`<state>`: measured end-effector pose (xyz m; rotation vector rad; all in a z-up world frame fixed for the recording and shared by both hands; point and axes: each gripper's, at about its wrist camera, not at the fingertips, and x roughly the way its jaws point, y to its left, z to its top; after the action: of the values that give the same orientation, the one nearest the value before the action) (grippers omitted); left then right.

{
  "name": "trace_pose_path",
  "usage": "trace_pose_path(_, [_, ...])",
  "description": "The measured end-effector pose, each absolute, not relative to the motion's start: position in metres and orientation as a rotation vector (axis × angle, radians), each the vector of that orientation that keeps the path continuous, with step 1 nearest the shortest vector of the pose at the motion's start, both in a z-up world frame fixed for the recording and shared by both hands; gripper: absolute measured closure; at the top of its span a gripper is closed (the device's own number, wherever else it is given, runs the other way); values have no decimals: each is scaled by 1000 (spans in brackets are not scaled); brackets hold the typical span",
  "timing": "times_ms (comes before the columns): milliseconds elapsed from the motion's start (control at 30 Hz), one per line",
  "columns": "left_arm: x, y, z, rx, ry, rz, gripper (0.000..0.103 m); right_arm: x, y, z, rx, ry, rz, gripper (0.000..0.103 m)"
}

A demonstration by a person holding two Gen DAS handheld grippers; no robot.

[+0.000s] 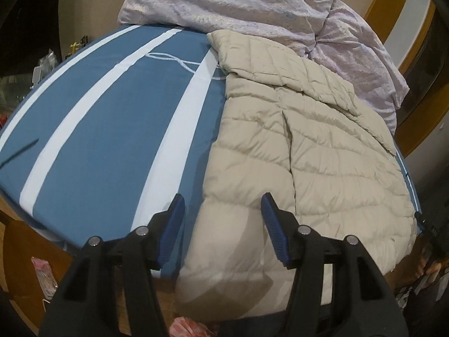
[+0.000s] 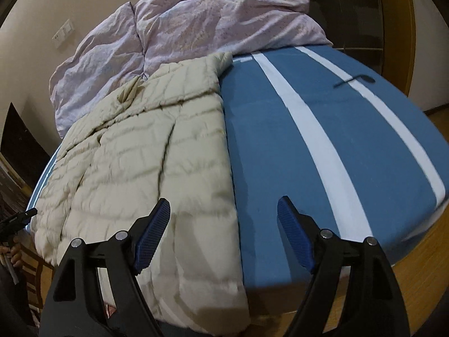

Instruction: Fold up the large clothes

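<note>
A beige quilted puffer jacket [image 1: 308, 146] lies flat on a blue bed sheet with white stripes [image 1: 112, 129], its sides folded in over the middle. In the left wrist view my left gripper [image 1: 222, 196] hovers open over the jacket's near left corner, and its pads are clear of the cloth. The right wrist view has the jacket [image 2: 134, 154] to the left on the sheet [image 2: 280, 140]. My right gripper [image 2: 224, 200] stands wide open astride the jacket's right edge, one finger over the jacket and one over the sheet, holding nothing.
A crumpled pale lilac duvet [image 1: 238, 0] [image 2: 196, 19] is heaped at the far end of the bed, touching the jacket's top. Wooden floor runs around the bed. Clutter lies on the floor at the near left [image 1: 42, 275]. A person's hand [image 2: 12, 252] shows at the left edge.
</note>
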<state>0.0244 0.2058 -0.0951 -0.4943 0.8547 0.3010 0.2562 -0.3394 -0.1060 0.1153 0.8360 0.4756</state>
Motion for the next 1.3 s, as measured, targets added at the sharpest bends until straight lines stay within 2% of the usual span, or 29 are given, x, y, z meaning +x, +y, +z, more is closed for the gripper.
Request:
trace_pose_path(100, [17,202,-95,-496,839,290,47,247,-341,-109,112,827,495,23])
trace_pose_path(233, [9,196,-98,-509,832,278,47,238,-340,-113,115,821,521,30])
trace_pose_path(367, [-1,193,-100,-519,800,271,49,230,-338,-115,109,799,537,32])
trace_pose_path(567, [-17,189,-104,-553,758,258,58,215,-334,-120,110,750,573,41])
trace_pose_path(700, [-24,186,-105,-563,746,251,60,209,-332,-121,98,724,567,54])
trace_pose_path(1000, [-31,182,-107,-558,724,263,60,200,-333,-123,129,701,597,54])
trace_pose_path(1067, [-29,179,-107,-551,725,259,60,198,-329,-123,119,695,602,58])
trace_pose_path(1100, [-29,177,-108,-551,726,252,62,196,-327,-124,111,697,614,67])
trace_pose_path(1133, [-28,176,-108,-552,729,244,70,196,-325,-124,104,700,619,73])
trace_pose_path(1200, [-29,174,-110,-560,738,239,79,196,-323,-124,100,705,629,82])
trace_pose_path(1233, [-30,174,-111,-569,741,234,86,197,-324,-124,115,712,641,85])
trace_pose_path(1300, [-31,174,-112,-593,746,221,92,198,-326,-122,131,711,645,89])
